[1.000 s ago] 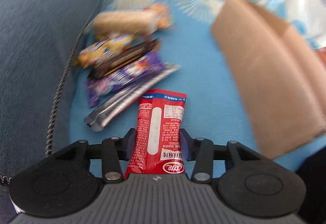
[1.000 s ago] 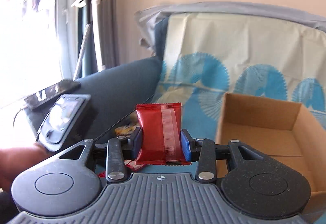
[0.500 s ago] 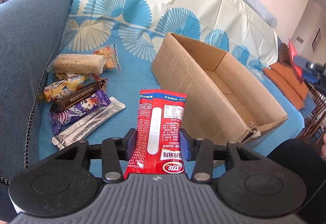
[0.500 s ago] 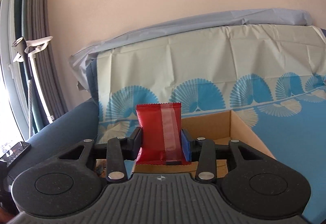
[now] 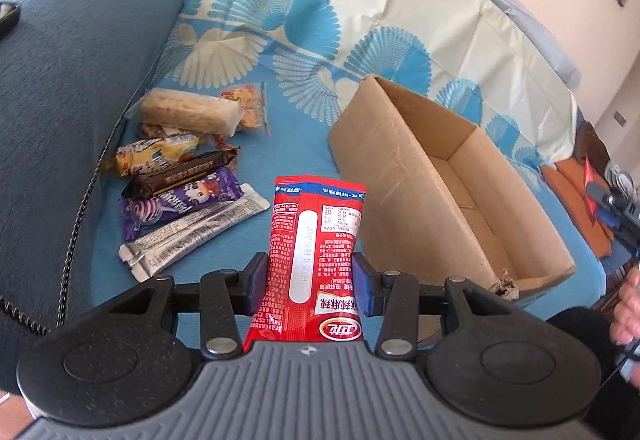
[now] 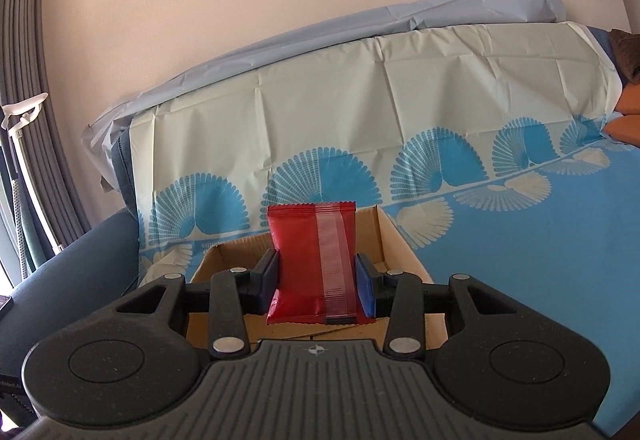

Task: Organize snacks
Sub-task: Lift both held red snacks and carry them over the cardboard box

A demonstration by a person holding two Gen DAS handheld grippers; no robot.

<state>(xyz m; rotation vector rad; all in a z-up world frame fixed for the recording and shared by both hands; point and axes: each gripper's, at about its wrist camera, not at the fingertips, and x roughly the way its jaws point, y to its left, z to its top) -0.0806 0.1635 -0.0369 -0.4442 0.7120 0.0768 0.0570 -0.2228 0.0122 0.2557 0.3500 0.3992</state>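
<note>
My left gripper [image 5: 310, 282] is shut on a long red snack packet with white print [image 5: 316, 240], held above the blue sofa cover just left of an open cardboard box [image 5: 404, 176]. Several wrapped snacks [image 5: 180, 180] lie in a loose pile to the left: purple, silver, dark brown, yellow and a pale bar. In the right wrist view my right gripper [image 6: 316, 282] is shut on a plain red packet [image 6: 312, 260], held over the near end of the cardboard box [image 6: 396, 236]. That right gripper [image 5: 612, 200] also shows at the far right edge of the left wrist view.
A dark blue sofa armrest [image 5: 60, 88] rises left of the snack pile, with a black cord [image 5: 76, 224] along it. The cream and blue patterned cover [image 6: 360, 112] drapes the sofa back. Orange cushions [image 5: 576, 200] lie beyond the box. A person's hand [image 5: 628, 312] shows at right.
The left view rose and steadied, bringing the whole box into sight. The right gripper swung right from the armrest side to the box's end, its red packet still held.
</note>
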